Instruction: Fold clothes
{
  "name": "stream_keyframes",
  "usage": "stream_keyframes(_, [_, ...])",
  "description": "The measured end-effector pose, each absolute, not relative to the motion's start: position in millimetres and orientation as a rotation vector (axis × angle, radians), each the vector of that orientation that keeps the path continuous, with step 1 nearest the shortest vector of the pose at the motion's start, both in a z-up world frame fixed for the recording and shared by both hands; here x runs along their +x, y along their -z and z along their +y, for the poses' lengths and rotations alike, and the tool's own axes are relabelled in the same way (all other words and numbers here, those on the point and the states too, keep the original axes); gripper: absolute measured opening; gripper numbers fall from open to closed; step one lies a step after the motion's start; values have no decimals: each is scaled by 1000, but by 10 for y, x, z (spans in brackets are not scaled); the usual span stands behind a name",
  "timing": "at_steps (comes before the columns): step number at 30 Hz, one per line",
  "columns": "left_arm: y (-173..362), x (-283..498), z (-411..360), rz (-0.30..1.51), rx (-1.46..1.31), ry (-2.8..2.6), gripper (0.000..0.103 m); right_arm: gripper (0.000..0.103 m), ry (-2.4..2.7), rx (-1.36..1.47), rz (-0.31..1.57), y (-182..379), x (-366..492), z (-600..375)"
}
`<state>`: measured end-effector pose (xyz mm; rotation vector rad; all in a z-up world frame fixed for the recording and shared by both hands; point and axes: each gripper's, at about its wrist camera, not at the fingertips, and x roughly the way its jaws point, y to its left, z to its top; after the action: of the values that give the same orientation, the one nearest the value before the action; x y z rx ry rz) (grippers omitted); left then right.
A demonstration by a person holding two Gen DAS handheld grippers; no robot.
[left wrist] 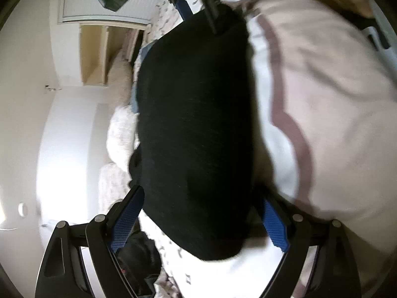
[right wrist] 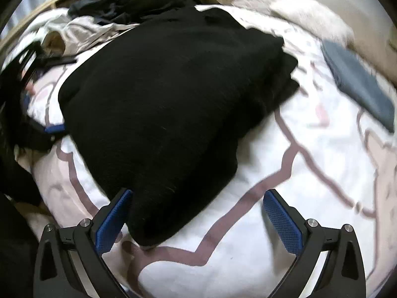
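Observation:
A black knit garment (right wrist: 168, 104) lies folded into a thick bundle on the bed's white and pink cover (right wrist: 285, 198). It fills the middle of the left wrist view (left wrist: 196, 129). My left gripper (left wrist: 202, 213) is open, its blue pads on either side of the bundle's near end. My right gripper (right wrist: 197, 213) is open, its left pad touching the bundle's near corner, its right pad over bare cover. The left gripper also shows at the left edge of the right wrist view (right wrist: 53, 129), at the bundle's far side. The right gripper shows at the top of the left wrist view (left wrist: 198, 0).
A heap of dark and beige unfolded clothes (right wrist: 139, 2) lies behind the bundle. A folded grey-blue item (right wrist: 359, 84) lies at the right on the cover. Fluffy white pillows (right wrist: 315, 15) lie at the back. A wall and wooden shelf (left wrist: 94, 54) stand beyond the bed.

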<state>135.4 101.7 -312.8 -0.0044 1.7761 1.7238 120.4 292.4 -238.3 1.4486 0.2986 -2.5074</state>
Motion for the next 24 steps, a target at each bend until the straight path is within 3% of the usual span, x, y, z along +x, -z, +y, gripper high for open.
stream_keyframes(4, [3143, 1271, 1033, 1789, 50, -1755, 83, 103, 2605, 1178, 680, 2196, 1414, 2678])
stream_keyframes(6, [3187, 1291, 1001, 1793, 82, -1735, 59, 103, 2613, 1021, 880, 2133, 1575, 2539])
stream_keyframes(8, [3211, 1318, 961, 1785, 78, -1726, 45, 103, 2569, 869, 1066, 2115, 1762, 2376])
stream_keyframes(15, [2764, 1117, 951, 1492, -206, -1859, 42, 103, 2270, 547, 1730, 2577, 2137, 1945])
stream_keyframes(19, [2504, 934, 942, 1327, -330, -1923, 41, 103, 2249, 494, 1920, 2773, 2052, 2010])
stream_keyframes(24, [2364, 894, 1041, 1263, -347, -1953, 41, 103, 2194, 343, 2063, 2972, 2022, 2050])
